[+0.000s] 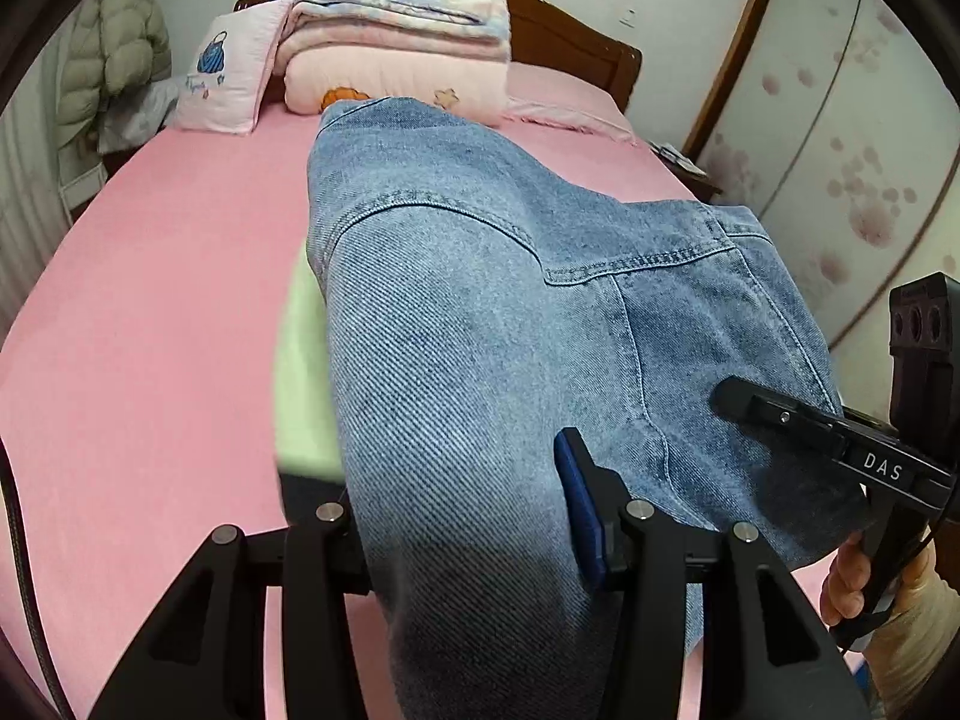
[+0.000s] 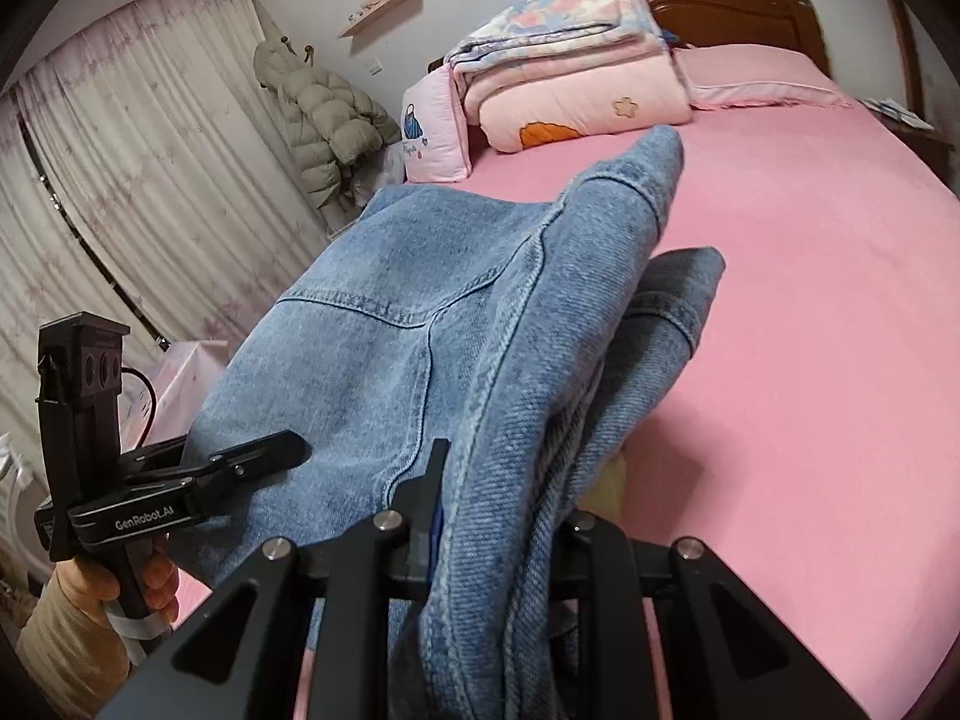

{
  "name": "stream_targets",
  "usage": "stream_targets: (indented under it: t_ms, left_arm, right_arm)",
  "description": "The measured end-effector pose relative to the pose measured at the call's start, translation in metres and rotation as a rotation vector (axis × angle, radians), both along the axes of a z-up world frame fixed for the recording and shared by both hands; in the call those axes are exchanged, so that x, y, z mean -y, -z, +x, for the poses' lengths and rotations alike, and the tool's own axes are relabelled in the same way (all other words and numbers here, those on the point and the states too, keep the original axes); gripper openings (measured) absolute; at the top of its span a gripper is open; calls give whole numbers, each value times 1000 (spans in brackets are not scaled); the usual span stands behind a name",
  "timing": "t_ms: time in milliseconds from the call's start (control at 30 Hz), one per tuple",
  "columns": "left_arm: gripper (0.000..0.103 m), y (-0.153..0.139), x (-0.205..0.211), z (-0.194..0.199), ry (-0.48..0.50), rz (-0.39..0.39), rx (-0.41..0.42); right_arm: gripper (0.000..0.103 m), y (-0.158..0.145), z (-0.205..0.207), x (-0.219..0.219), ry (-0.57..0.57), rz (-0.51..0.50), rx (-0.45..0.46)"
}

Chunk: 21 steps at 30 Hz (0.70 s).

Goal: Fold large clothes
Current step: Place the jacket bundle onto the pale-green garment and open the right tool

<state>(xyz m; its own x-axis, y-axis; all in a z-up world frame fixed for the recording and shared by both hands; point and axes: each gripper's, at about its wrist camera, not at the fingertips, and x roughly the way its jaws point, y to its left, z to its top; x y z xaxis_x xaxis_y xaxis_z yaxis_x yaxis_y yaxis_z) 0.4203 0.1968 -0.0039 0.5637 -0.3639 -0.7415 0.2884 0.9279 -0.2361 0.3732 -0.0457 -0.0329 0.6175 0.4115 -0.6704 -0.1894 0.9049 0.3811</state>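
- Left black two-finger gripper (image 1: pixel 462 516) angled down toward the bed, jaws clamped on a thick bunch of denim; blue pad visible on one finger (image 1: pixel 579 510).
- Right black two-finger gripper (image 2: pixel 480 516) also tilted down, jaws closed on a folded denim edge that fills the gap between its fingers.
- Seen from the left wrist, the right gripper sits low at the right edge, a bare hand (image 1: pixel 852 576) wrapped round its handle. Seen from the right wrist, the left gripper is low at the left edge, held by a hand (image 2: pixel 150 576) with a beige sleeve (image 2: pixel 66 642).
- Light-blue washed denim garment with stitched seams (image 1: pixel 480 312) hangs between both grippers, lifted above the pink bed sheet (image 1: pixel 150 312); whether its far end touches the sheet, can't tell.
- Long axis runs away from the grippers toward the headboard end; far end tapers to a narrow tip (image 2: pixel 654 156).
- Cloth is doubled over, several layers stacked at the right gripper, curved yoke seam and straight vertical seam showing, surface mostly smooth.
- Folded pink and floral quilts (image 2: pixel 570 78) and a pink pillow (image 2: pixel 432 132) sit at the head of the bed, well apart from the denim.
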Motion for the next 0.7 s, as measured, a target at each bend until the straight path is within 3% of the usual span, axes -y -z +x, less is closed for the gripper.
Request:
stream_targets:
  t_ms: [133,233,333,400,467,500,633,700]
  left_arm:
    - [48,46,-17,78,-10,-2,-7]
    - [51,102,-23,125,-47,15,-82]
    - [63,139,-30,133,-86,9,-104]
    - [71,144,-34,126,-95,-20,-62]
    - [75,151,-39,123,-100,-36,-60]
    - [77,153,-41,126,-104,-45,-60]
    - [88,153,-43,128,-138,-14,-49]
    - [103,149,-44,128,-194,51,-33]
  right_arm:
    - [19,42,80,-20,19,-15,1]
    - [20,88,125,-29,30,-29,-73]
    - [23,128,141,-36,66,-87,-133]
    - [32,141,137,-36,92,-146,-107]
    - [52,149,133,-31,103,-161,-107]
    - [55,152,132,-26,107,-152,-108]
    - [59,155,138,-22,109,-112,-128]
    - [59,149,135,-22,113,-127,-136]
